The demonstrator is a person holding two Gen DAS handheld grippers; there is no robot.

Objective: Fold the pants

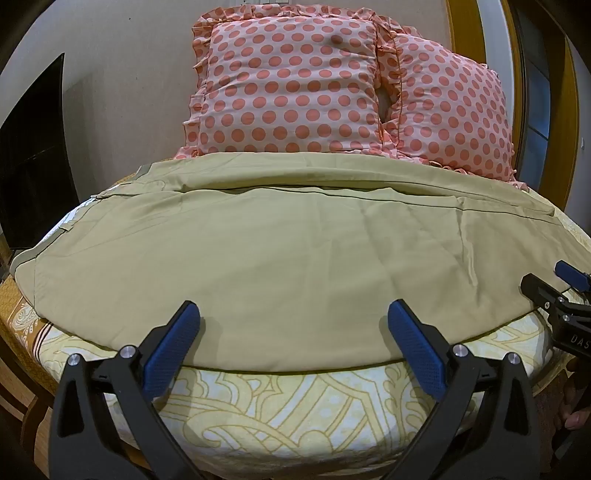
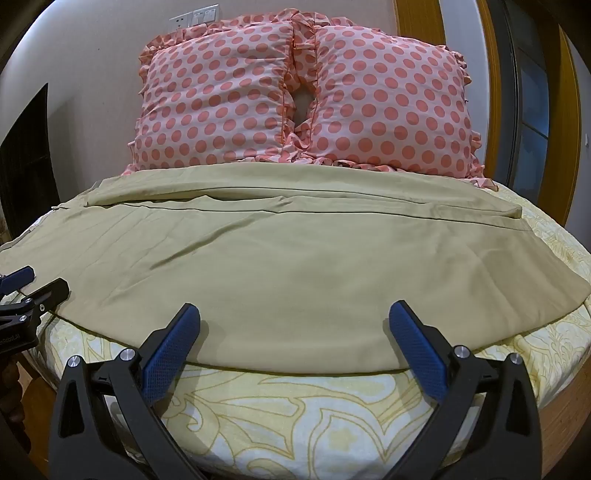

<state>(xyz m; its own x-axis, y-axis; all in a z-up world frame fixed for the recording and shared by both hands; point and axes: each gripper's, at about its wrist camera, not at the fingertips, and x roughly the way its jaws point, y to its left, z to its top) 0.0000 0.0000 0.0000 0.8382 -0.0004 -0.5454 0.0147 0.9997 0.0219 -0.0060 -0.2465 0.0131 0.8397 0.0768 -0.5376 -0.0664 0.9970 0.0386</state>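
I see the khaki cotton pants (image 1: 280, 236) spread flat across the bed's yellow-patterned sheet (image 1: 295, 402), below two pink polka-dot pillows (image 2: 303, 96). My left gripper (image 1: 293, 334) and right gripper (image 2: 294, 334) hover at the near hem, fingers apart. Only the right view shows white wall switches (image 2: 194, 16).

The pants (image 1: 288, 240) lie spread crosswise on the bed (image 1: 295, 402). Two pillows (image 2: 306, 99) stand side by side behind the pants, against the wall (image 1: 122, 70). The left hand-held gripper (image 1: 293, 345) and right hand-held gripper (image 2: 293, 345) sit before the pants' near edge, side by side.
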